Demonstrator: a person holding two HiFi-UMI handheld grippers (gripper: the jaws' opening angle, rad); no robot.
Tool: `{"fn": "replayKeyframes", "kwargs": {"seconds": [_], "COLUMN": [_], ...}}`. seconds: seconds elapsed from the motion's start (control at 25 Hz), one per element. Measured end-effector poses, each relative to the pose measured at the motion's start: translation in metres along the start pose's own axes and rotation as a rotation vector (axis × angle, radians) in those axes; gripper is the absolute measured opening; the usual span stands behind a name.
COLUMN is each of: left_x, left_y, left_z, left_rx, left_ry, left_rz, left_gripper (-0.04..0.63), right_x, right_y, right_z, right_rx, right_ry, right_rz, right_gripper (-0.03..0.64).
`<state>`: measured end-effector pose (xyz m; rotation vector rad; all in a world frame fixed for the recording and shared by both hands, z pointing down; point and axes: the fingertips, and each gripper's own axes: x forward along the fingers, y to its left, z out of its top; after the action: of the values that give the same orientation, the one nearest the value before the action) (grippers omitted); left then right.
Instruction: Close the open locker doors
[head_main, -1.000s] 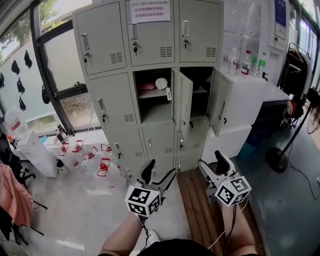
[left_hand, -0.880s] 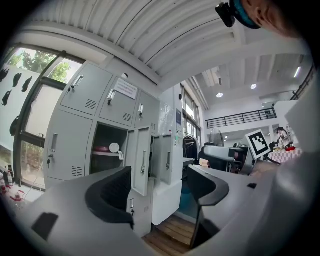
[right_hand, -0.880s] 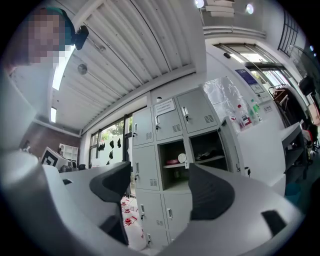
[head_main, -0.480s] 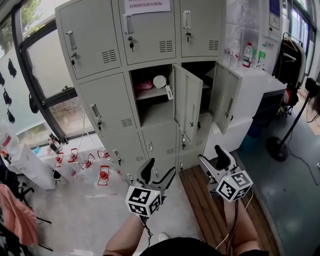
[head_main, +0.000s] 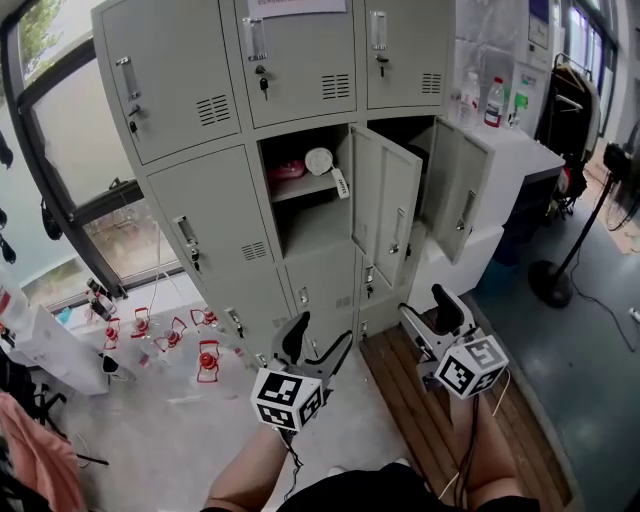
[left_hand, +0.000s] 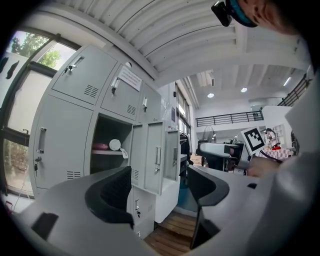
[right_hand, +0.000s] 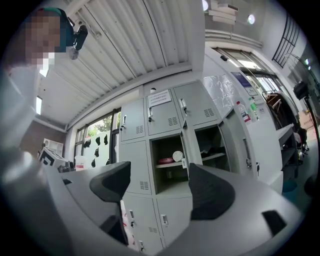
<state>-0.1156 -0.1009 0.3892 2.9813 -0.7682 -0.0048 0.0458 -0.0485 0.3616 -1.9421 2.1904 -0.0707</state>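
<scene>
**Desk:** Head view: where are the doors relative to the tools?

**Caption writer:** The middle door (head_main: 385, 215) and the right door (head_main: 457, 195) hang open on the grey locker bank (head_main: 200, 200). Both are well ahead of the left gripper (head_main: 320, 345) and the right gripper (head_main: 428, 315), and neither tool touches them.

**Desk:** And the floor?

**Caption writer:** A wooden strip (head_main: 410, 400) runs under the right gripper. Red-and-white items (head_main: 207, 355) lie on pale floor near the window (head_main: 60, 150).

**Desk:** Left gripper view?

**Caption writer:** The jaws are spread with nothing between them. Both open doors show beyond the gap, well apart from the tool.

**Desk:** Right gripper view?

**Caption writer:** The jaws are parted and empty. The open compartment (right_hand: 170, 165), holding a pink item and a white round one, sits between them, far off. A ribbed ceiling (right_hand: 130, 45) is overhead.
</scene>
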Motion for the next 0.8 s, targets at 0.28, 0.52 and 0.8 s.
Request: {"fn": "replayKeyframes", "kwargs": {"seconds": [0.28,0.52,0.8], "left_x": [0.026,0.065,0.131], "left_y": [0.009,0.008,0.002], "left_z": [-0.005,-0.006,-0.005], "left_rx": [-0.014,-0.014,-0.008], "left_ry": [0.006,0.006,0.010], "left_rz": [-0.019,-0.006,0.008], "left_gripper": [0.356,0.356,0.356], "right_x": [0.019,0.037,0.067], "right_y": [-0.020,-0.056,-0.112], "right_z": [0.004,0.005,0.008], "right_rx": [-0.018,-0.010,0.014], "right_ry": [0.002,0.004,0.006], "right_rz": [-0.012,0.006,0.043], "right_gripper": [0.364,0.363,0.363]}}
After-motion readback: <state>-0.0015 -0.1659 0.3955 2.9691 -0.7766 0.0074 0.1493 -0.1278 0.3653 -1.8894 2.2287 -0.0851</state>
